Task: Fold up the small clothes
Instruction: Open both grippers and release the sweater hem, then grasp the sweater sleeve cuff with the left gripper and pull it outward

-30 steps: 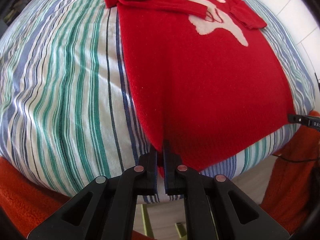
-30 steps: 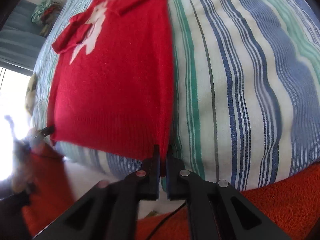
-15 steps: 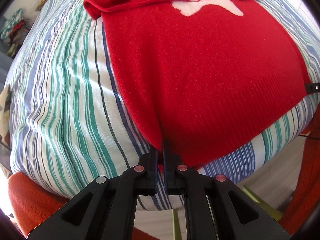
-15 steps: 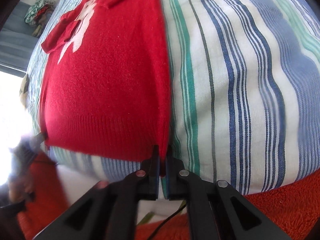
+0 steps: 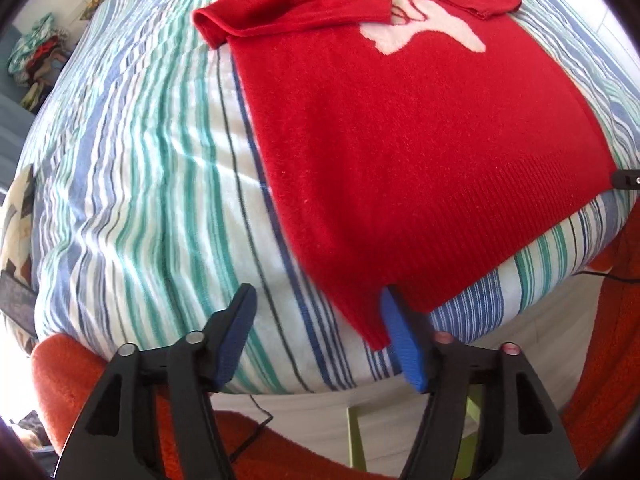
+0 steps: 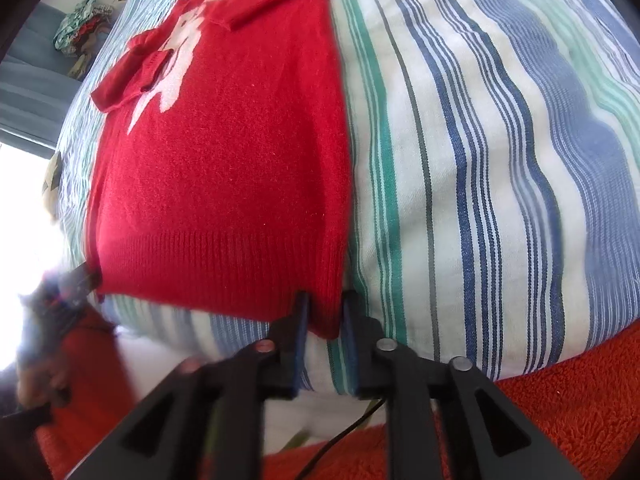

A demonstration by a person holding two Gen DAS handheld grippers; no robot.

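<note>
A small red sweater [image 5: 408, 136] with a white animal figure lies flat on a striped bedcover, both sleeves folded across its chest. My left gripper [image 5: 316, 312] is open wide at the sweater's near left hem corner; its right blue pad [image 5: 402, 344] touches the corner. In the right wrist view the sweater [image 6: 224, 184] fills the left half. My right gripper [image 6: 324, 316] stands partly open with the near right hem corner between its pads, which no longer pinch it.
The striped bedcover [image 5: 132, 184] spreads to the left, and to the right in the right wrist view [image 6: 500, 184]. An orange fleece blanket [image 6: 568, 400] lies below the bed edge. A clothes pile [image 5: 36, 52] sits far left. A black cable [image 6: 344, 432] hangs below.
Both grippers were shut on the hem corners. The left has opened wide and let go; the right has opened partly. The sweater lies flat.
</note>
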